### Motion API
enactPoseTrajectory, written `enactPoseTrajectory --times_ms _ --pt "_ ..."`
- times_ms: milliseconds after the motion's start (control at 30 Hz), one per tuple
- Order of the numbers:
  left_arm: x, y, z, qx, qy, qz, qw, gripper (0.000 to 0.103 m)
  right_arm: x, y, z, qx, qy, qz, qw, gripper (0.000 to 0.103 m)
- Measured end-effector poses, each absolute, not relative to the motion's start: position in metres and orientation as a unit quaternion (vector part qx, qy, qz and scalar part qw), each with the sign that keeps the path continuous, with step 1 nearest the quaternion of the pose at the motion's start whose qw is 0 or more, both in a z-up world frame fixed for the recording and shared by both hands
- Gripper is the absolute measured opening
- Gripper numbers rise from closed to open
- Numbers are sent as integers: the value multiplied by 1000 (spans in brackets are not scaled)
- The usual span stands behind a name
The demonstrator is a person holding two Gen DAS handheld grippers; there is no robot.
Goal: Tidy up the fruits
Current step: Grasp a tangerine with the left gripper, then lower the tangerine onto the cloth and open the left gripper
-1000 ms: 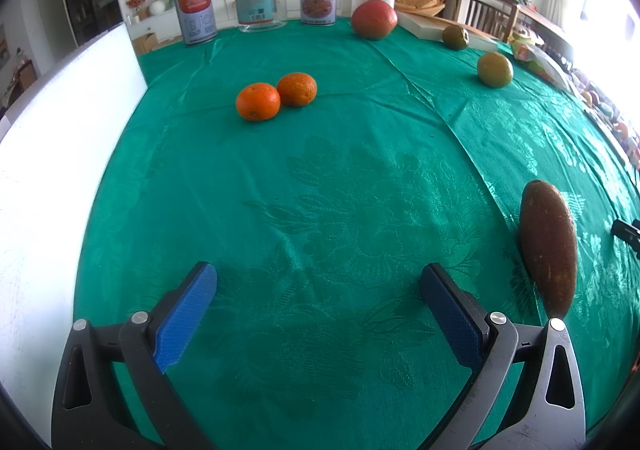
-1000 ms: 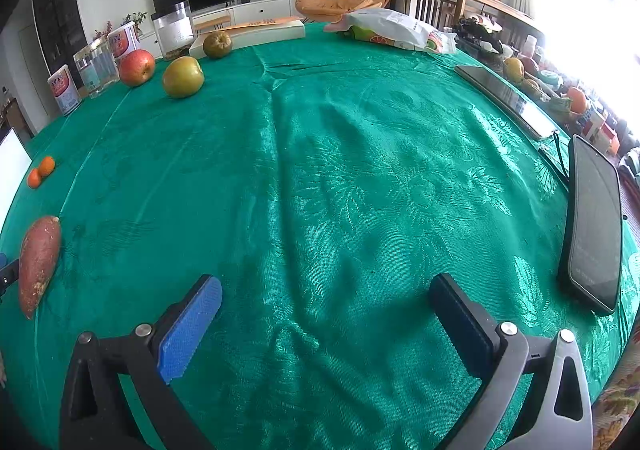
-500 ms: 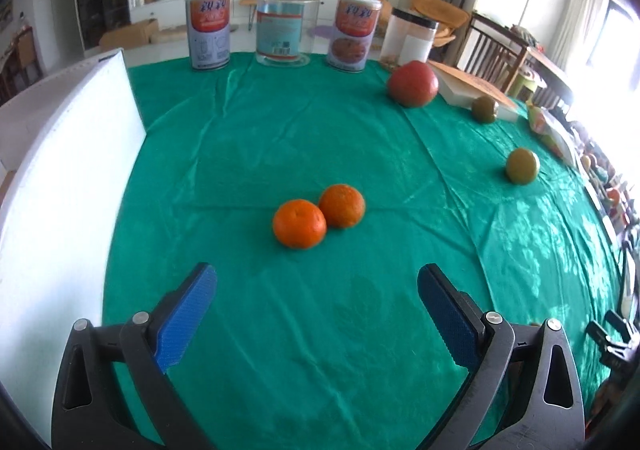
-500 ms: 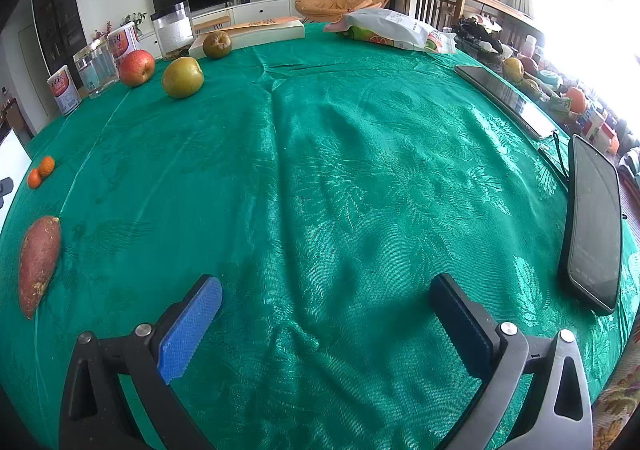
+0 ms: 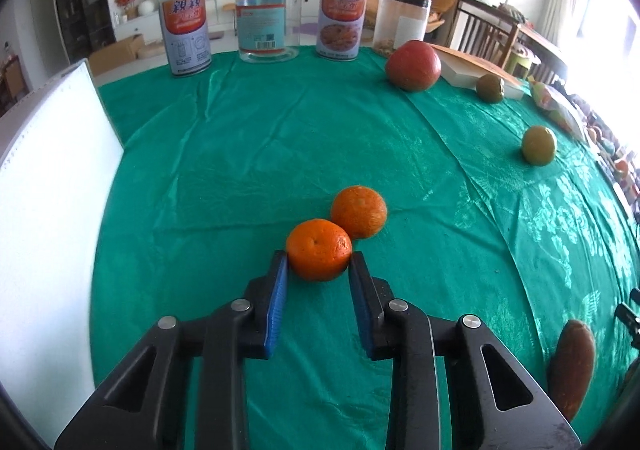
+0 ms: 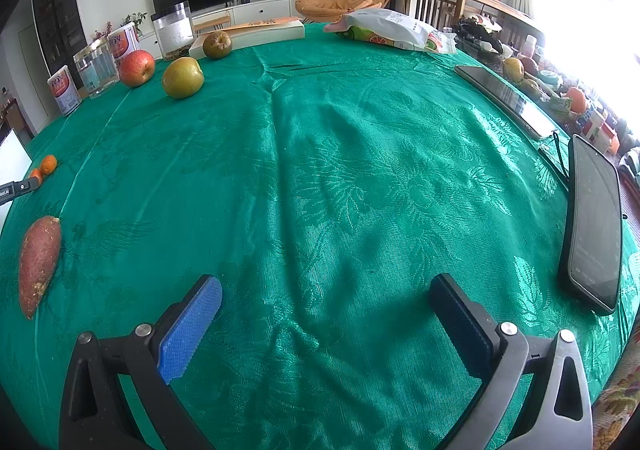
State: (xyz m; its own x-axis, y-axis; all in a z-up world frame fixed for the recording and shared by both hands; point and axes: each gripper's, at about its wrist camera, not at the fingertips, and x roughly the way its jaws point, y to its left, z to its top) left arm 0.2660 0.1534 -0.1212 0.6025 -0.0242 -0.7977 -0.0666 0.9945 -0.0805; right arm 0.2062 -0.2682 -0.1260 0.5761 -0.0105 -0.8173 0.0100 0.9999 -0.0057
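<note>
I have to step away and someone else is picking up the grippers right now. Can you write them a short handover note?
Left gripper: shut on the near mandarin, which still sits on the green tablecloth; the second mandarin touches it behind.
Right gripper: open, empty, over bare cloth.
Elsewhere: red apple, two greenish fruits, sweet potato.
Done: one mandarin gripped, not lifted.
Left: all fruit is still scattered.
</note>
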Motion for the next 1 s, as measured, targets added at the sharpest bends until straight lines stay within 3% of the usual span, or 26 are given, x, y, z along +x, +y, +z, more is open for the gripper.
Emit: enactPoseTrajectory --times_ms 433,500,533,567,600,1000 --pt "131 91 -116 -37 466 -37 883 31 206 -268 -126 0 460 -6 888 103" --pt "125 90 -116 -34 460 -31 887 38 206 -268 -126 0 460 -6 888 103" --pt "125 90 -117 -34 459 -25 887 46 206 -268 -126 0 460 -6 888 103" --pt "126 91 -118 -35 461 -18 887 64 206 -268 -126 0 460 -6 888 103" --pt "127 93 -119 -40 460 -12 887 69 206 -268 -126 0 460 -6 888 103" --pt "140 89 -115 -46 439 -32 897 68 209 -270 -125 0 484 -3 875 103"
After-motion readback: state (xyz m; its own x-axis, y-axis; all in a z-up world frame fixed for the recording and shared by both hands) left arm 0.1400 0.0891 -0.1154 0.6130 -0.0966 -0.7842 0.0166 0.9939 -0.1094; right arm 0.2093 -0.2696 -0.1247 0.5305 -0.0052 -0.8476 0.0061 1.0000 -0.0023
